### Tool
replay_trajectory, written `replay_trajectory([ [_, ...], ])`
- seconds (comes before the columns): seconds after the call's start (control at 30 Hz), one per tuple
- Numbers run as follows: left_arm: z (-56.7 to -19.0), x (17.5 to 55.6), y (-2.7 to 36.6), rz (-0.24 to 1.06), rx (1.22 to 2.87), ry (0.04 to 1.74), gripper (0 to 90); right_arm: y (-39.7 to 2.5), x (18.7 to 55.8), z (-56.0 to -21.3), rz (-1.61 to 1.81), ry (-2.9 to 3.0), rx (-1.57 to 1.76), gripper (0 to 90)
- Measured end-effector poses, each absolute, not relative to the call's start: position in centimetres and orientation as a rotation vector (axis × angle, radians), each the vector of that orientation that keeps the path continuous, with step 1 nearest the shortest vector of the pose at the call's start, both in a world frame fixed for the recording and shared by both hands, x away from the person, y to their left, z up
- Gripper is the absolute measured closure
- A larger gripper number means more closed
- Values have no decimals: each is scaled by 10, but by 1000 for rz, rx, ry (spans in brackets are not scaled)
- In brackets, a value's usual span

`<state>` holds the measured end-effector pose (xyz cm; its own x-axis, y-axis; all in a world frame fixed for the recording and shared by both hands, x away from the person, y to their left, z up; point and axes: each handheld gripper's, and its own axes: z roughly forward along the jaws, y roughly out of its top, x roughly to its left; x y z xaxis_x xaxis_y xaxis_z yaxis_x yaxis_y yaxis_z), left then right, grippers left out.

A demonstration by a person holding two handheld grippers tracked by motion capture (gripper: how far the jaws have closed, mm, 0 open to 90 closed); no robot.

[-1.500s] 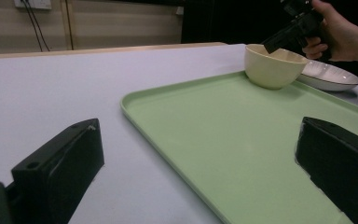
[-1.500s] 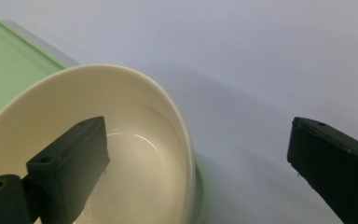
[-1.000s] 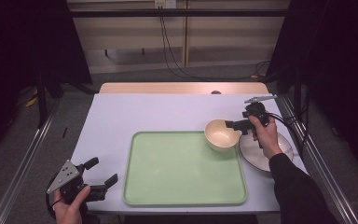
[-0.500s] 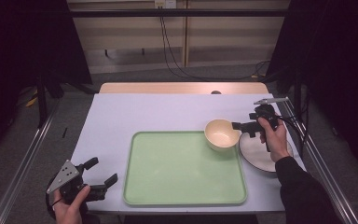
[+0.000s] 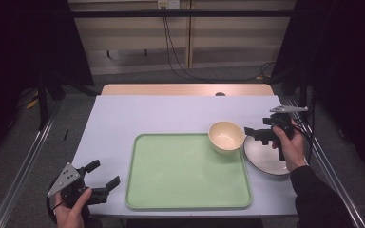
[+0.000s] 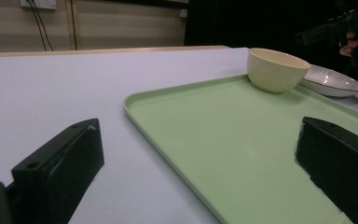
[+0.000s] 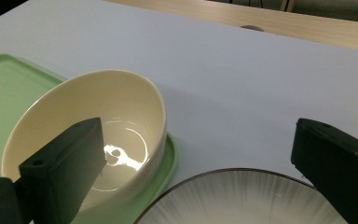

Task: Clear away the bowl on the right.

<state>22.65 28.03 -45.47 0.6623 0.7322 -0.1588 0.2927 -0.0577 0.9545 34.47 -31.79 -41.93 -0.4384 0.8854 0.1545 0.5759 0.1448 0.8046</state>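
A cream bowl (image 5: 225, 136) sits upright on the far right corner of the green tray (image 5: 185, 171). My right gripper (image 5: 258, 134) hovers just right of the bowl, above a grey-white plate (image 5: 265, 157), open with nothing between its jaws. In the right gripper view the bowl (image 7: 88, 135) lies at the left, partly behind the left jaw, and the plate (image 7: 242, 200) at the bottom. My left gripper (image 5: 102, 175) rests open and empty near the table's front left corner. Its view looks across the tray (image 6: 223, 135) to the bowl (image 6: 275, 70) and plate (image 6: 331, 81).
The pale table (image 5: 171, 114) has bare room behind and left of the tray. A wooden strip (image 5: 185, 89) with a small dark hole (image 5: 220, 94) runs along the far edge. Metal rails flank the table on both sides.
My right gripper has drawn back to the right, away from the bowl's rim, to above the plate. The bowl stays on the tray corner. The left gripper has not moved.
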Motion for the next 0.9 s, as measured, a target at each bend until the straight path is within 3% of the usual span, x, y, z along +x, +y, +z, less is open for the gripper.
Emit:
replay_trajectory([
  [0.9, -454, 226, 279, 439, 1624, 888, 19, -341, 289, -417, 1206, 1982, 1413, 19],
])
